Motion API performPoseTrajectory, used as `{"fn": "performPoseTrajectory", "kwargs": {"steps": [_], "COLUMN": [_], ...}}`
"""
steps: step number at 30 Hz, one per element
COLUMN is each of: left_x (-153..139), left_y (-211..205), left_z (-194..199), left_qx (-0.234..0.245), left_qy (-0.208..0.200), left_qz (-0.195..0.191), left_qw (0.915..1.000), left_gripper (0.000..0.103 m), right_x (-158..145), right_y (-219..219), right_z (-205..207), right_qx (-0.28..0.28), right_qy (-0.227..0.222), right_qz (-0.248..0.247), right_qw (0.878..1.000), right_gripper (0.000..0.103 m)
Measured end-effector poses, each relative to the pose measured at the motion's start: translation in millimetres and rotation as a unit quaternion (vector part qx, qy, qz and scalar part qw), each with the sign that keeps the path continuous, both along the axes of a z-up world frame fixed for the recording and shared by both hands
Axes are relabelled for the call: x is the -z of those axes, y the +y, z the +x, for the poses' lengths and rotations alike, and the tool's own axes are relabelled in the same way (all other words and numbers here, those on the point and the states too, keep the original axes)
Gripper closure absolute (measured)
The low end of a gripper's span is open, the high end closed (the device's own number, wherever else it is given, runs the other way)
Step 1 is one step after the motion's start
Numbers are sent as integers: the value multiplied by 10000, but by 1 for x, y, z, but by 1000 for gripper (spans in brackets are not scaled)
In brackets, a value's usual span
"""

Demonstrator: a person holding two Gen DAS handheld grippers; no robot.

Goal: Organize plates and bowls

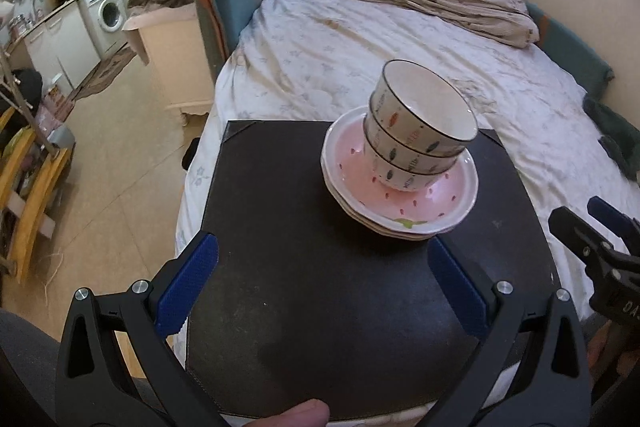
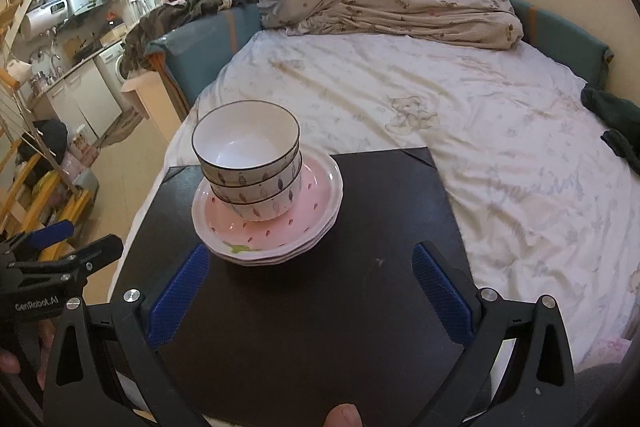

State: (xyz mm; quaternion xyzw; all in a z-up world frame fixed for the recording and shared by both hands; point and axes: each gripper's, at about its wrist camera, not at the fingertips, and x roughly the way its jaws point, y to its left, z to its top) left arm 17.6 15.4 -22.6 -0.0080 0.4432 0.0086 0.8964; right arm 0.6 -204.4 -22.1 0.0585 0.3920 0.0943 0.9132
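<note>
Three bowls (image 1: 420,131) stacked on pink plates (image 1: 400,195) ahead of both fingers (image 1: 188,283) (image 2: 442,293), spread wide apart, holding nothing.

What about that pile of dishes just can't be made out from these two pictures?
- Plate count: both views show only the stacked rims of the pink plates; the top plate hides the rest.
- Insides of the two lower bowls: covered by the top bowl in both views.
- Far side of the bowls' pattern: turned away from both views.
- Board's near edge: hidden behind each tool's fingers and a thumb.
</note>
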Motion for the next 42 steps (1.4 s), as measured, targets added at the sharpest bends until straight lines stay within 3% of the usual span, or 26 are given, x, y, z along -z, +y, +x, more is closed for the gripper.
{"fn": "performPoseTrajectory", "kwargs": {"steps": [15, 42], "left_x": [1, -8], "left_y": [-3, -10], "left_z": [8, 2], "left_qx": [-20, 78], "left_qy": [-34, -279], "left_qz": [16, 160], "left_qw": [10000, 9995], "left_gripper": [0, 0], "right_x": [10, 10], "right_y": [12, 7], "right_z": [12, 13], "right_qx": [-6, 78], "right_qy": [0, 14], "right_qz": [-330, -200], "right_qw": [9995, 9998], "right_gripper": [0, 0]}}
